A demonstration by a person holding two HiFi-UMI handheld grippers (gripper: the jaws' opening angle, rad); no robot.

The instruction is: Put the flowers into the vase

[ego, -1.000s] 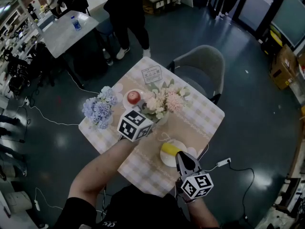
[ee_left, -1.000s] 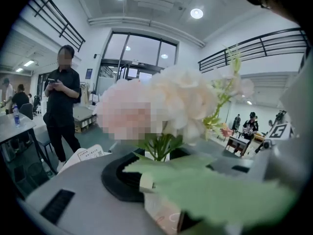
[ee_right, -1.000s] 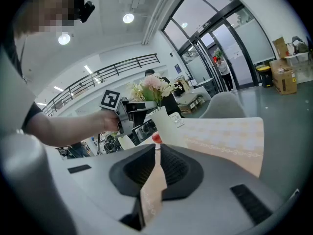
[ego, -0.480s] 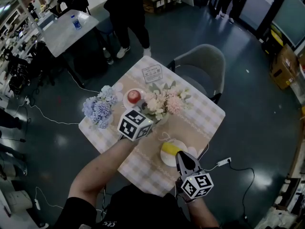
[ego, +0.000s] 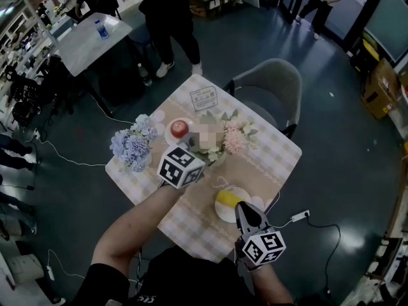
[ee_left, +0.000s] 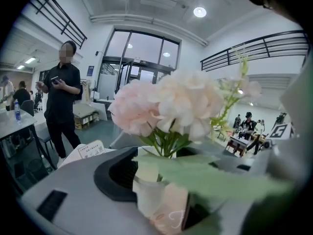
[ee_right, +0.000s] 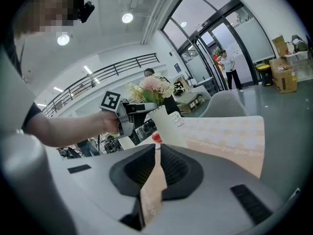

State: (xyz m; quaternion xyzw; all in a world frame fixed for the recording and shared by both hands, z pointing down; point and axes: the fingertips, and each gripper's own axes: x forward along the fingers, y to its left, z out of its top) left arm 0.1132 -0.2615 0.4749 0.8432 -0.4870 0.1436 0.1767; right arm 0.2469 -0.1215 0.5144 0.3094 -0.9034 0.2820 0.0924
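Observation:
Pink and cream flowers [ego: 234,138] stand in a white vase [ee_left: 146,190] on the checked table [ego: 274,152]. My left gripper [ego: 199,155] reaches the vase from the near left. In the left gripper view the vase sits between its jaws, which have just been opening; a blurred green leaf [ee_left: 210,177] hides the right jaw. The blooms [ee_left: 166,104] rise right above. My right gripper [ego: 240,205] hangs over the table's near edge, shut with nothing in it. The right gripper view shows its jaws [ee_right: 156,148] closed, with the vase [ee_right: 166,126] and the left gripper [ee_right: 128,115] beyond.
A blue hydrangea bunch [ego: 132,146] lies at the table's left. An apple [ego: 179,129] rests on a small plate, and a yellow item [ego: 227,199] on a white plate sits near my right gripper. A grey chair [ego: 268,85] stands behind the table, and a person [ego: 167,18] further back.
Nothing on the table has visibly moved, and both hands keep their place. A person by the far doors has walked to the right.

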